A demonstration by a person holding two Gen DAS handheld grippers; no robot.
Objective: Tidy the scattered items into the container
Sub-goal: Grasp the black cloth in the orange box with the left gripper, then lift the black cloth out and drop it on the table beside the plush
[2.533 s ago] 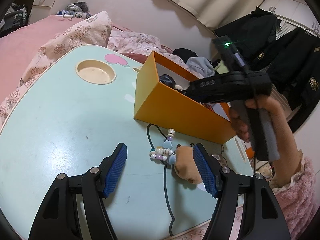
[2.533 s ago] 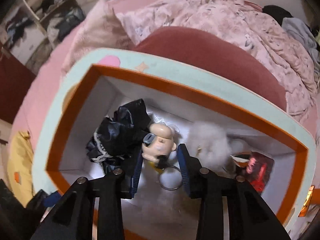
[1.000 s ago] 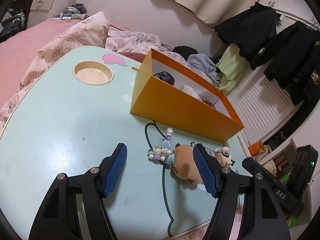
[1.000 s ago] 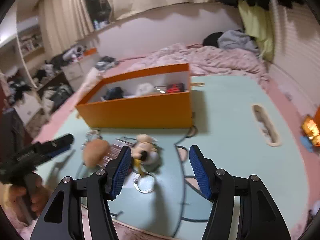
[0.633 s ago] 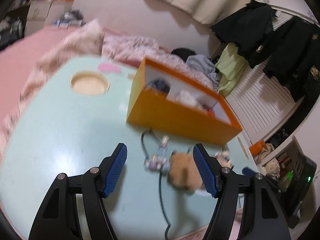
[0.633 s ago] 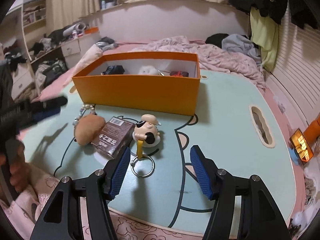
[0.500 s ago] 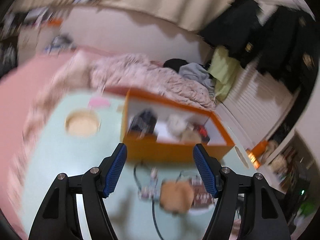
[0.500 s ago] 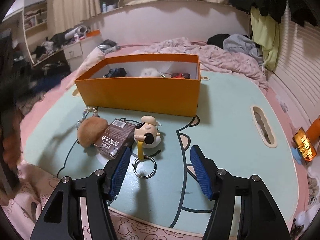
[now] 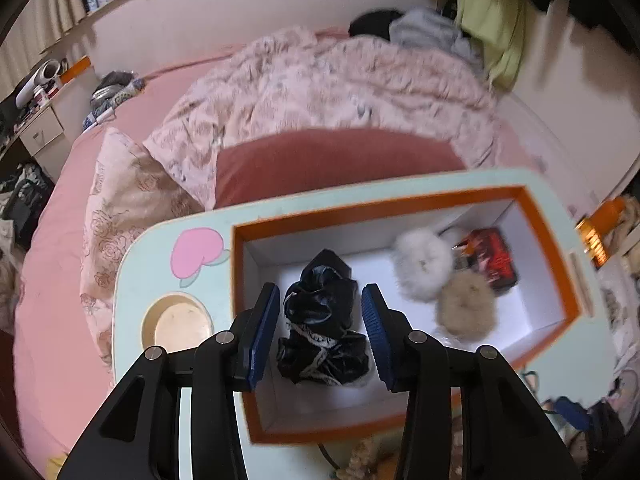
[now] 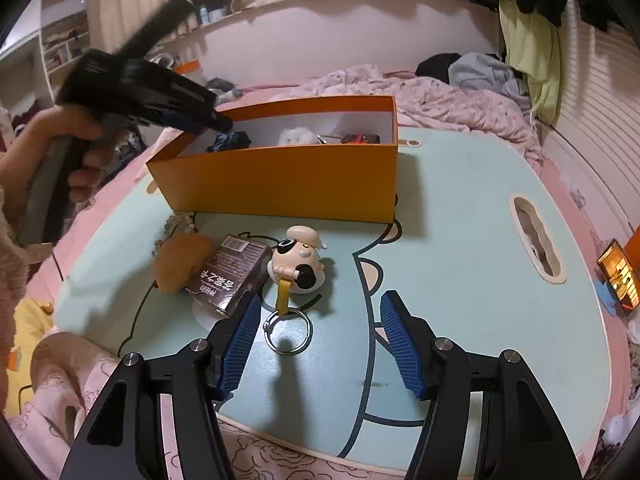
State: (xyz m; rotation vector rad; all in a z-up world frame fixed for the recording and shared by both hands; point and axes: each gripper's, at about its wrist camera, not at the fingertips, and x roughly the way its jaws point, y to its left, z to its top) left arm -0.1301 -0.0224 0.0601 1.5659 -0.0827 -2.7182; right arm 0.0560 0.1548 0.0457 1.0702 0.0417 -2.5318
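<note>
An orange box (image 10: 288, 182) stands on the pale green table (image 10: 460, 264). In the left wrist view the box (image 9: 560, 264) holds a black scrunchie (image 9: 320, 320), a white fluffy scrunchie (image 9: 420, 264), a tan one (image 9: 466, 306) and a red item (image 9: 494, 258). My left gripper (image 9: 320, 324) is over the box, its pads on either side of the black scrunchie; grip unclear. It also shows in the right wrist view (image 10: 218, 122). My right gripper (image 10: 316, 340) is open above a keyring (image 10: 288, 330) with a panda charm (image 10: 298, 262). A brown packet (image 10: 230, 274), a tan puff (image 10: 180, 260) and beads (image 10: 178, 222) lie beside it.
A bed with a pink floral quilt (image 9: 320, 88) lies behind the table. The table has a round cup recess (image 9: 176, 322) at the left and a slot (image 10: 536, 232) at the right. A dark cable (image 9: 326, 454) runs along the table in front of the box.
My left gripper has risen from the table and swung over the box, its jaws narrower around the black scrunchie. My right gripper left the box, drew back and now holds still over the keyring.
</note>
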